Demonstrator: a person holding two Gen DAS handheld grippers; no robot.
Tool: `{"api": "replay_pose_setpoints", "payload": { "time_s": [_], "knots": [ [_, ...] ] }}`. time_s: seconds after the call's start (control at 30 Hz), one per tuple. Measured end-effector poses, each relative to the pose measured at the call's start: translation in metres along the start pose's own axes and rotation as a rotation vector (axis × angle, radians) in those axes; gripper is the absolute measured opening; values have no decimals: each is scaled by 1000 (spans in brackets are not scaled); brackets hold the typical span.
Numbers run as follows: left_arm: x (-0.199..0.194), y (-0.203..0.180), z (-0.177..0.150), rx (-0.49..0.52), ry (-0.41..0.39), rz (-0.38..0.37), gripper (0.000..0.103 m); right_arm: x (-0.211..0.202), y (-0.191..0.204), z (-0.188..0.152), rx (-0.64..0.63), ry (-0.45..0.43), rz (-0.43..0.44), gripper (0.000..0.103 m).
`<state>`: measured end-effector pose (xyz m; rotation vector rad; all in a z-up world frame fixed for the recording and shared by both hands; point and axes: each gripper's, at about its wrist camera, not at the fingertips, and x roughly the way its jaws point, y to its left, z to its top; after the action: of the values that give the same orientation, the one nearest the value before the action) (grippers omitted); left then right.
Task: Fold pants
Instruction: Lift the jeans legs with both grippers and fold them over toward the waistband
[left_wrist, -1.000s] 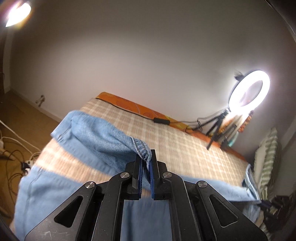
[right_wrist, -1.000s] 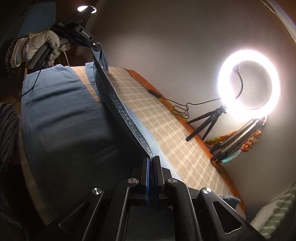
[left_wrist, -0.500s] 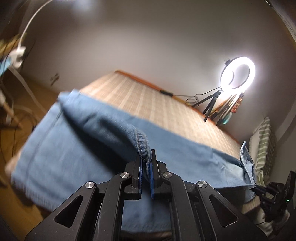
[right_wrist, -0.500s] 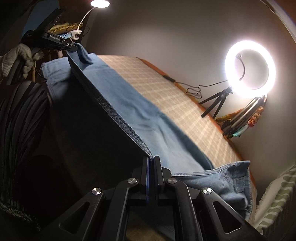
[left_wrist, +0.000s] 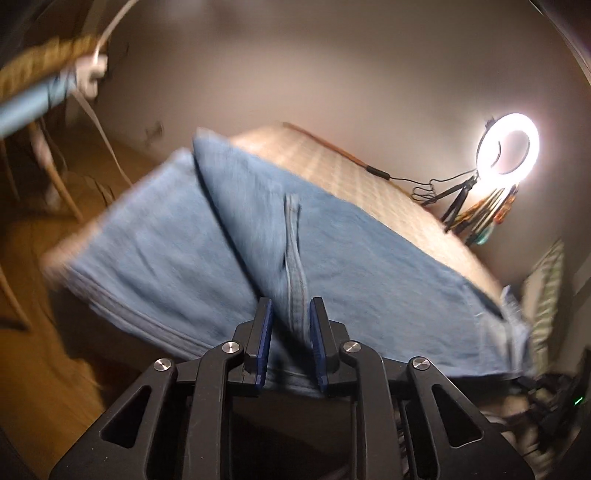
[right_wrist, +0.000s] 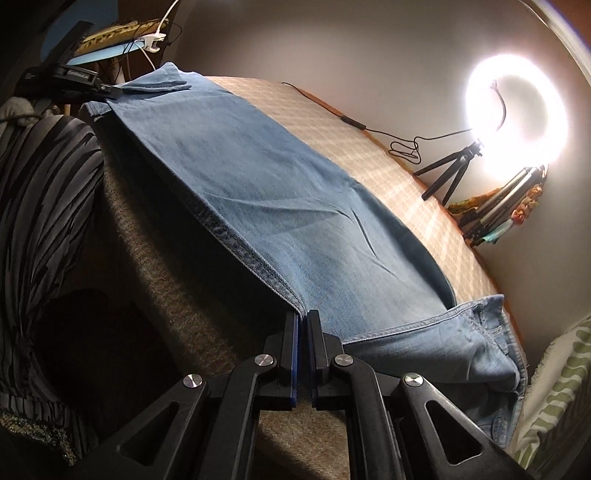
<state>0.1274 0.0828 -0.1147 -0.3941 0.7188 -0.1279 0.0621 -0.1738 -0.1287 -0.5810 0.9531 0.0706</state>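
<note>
Blue denim pants (right_wrist: 266, 192) lie lengthwise along the near side of a checked bed (right_wrist: 332, 122), folded leg over leg. My right gripper (right_wrist: 302, 325) is shut on the pants' near seam edge at the waist end. In the left wrist view, my left gripper (left_wrist: 290, 325) has its jaws parted around the hem seam of the pants (left_wrist: 332, 266); the image is blurred. The left gripper also shows in the right wrist view (right_wrist: 107, 88) at the far hem end.
A lit ring light on a tripod (right_wrist: 513, 110) stands at the bed's far side with a cable (right_wrist: 402, 147) on the mattress. A striped pillow (right_wrist: 554, 387) lies right. A chair and clamp lamp (right_wrist: 151, 40) stand beyond the foot end.
Both grippers pulled the lifted pants edge toward the near side and down onto the bed. The left gripper's jaws opened from shut on the hem.
</note>
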Motion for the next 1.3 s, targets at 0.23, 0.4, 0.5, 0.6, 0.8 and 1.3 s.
{"api": "replay_pose_setpoints", "payload": {
  "time_s": [0.23,0.4,0.5,0.6,0.8,1.3],
  "knots": [
    [15,-47,37,312,34,103,60,4,0,-1,28,2,15,2],
    [66,-50,43,393,150,160,60,4,-4,-2,55,-9,25,2],
    [88,-42,40,380,207,196,59,5,-2,-3,58,-8,26,3],
    [89,-33,42,318,188,164,56,7,-3,-3,65,-7,34,3],
    [79,0,50,178,127,101,4,10,-6,-1,70,-15,30,3],
    [8,110,18,-370,-56,-83,23,11,-5,-1,63,-18,23,3]
  ]
}}
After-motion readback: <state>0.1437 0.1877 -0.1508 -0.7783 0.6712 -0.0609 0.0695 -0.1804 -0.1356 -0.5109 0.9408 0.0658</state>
